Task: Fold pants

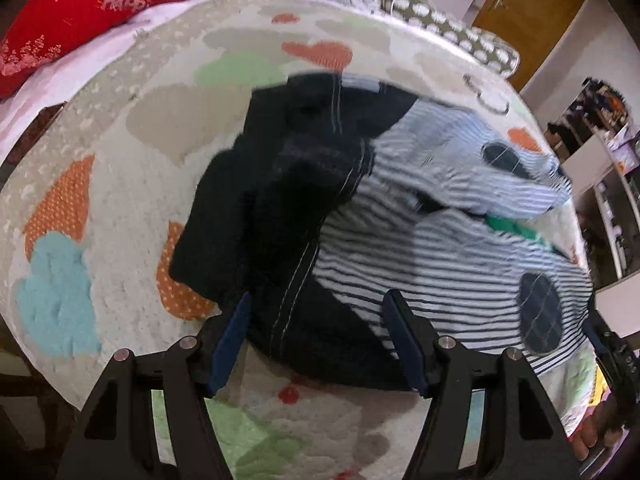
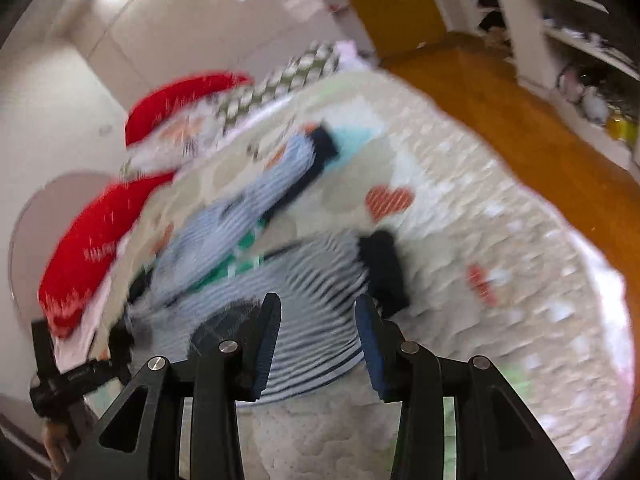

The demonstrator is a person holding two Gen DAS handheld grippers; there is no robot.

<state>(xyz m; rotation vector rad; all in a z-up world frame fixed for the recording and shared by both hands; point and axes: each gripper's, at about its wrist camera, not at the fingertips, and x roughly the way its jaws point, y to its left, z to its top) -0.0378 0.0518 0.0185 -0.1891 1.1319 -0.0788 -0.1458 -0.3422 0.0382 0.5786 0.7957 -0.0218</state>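
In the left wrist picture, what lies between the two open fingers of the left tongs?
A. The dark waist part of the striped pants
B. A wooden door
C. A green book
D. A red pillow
A: the left tongs stand open over the dark waist part of the striped pants, without gripping them.

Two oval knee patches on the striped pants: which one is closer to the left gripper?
The lower patch, on the darker-striped leg just right of the left gripper. The other patch sits farther up, on the pale blue-striped leg.
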